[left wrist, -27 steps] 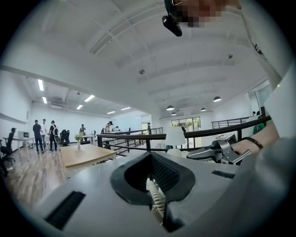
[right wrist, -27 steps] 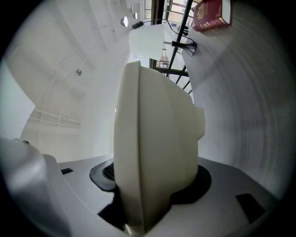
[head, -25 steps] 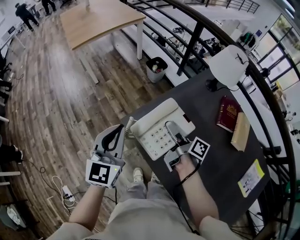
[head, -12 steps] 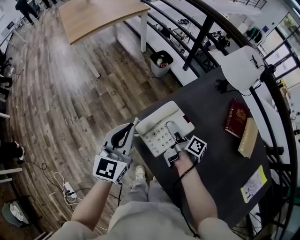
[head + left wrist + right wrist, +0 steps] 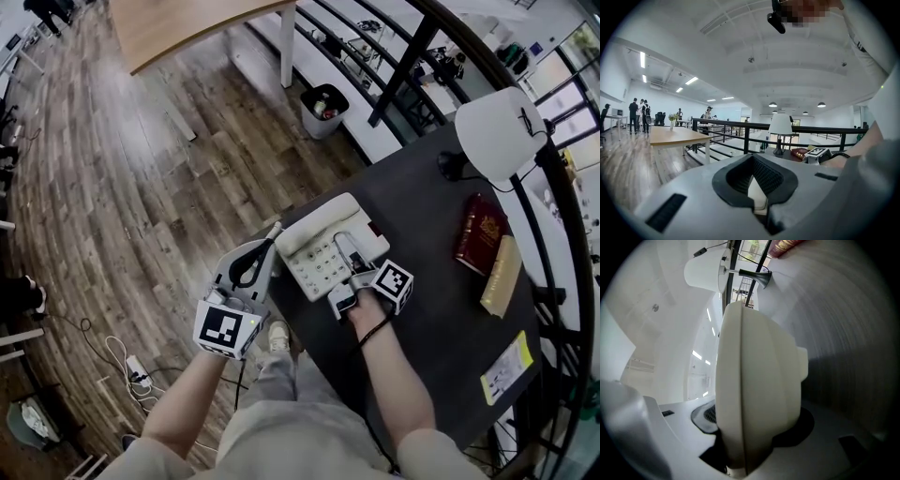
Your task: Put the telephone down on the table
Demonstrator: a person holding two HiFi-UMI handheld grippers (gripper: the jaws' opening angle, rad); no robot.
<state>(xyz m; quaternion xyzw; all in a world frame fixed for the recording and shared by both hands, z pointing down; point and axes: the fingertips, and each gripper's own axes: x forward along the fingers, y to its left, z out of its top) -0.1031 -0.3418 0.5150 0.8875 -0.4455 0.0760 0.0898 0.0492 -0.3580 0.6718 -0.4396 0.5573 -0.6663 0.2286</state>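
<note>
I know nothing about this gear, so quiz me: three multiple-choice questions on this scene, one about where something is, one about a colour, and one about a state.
1. Where is the red book?
A. Leaning on the lamp
B. Stacked on the tan block
C. Lying on the dark table beside the tan block

2. What colour is the lamp's shade?
A. White
B. Green
C. Black

3. What are the right gripper's jaws doing?
A. Standing apart, empty
B. Clamped on the cream telephone
C. Clamped on the red book

Answers:
1 C: the head view shows the book on the tabletop next to the block.
2 A: the shade is plain white.
3 B: the right gripper view shows the cream body filling the space between the jaws.
</note>
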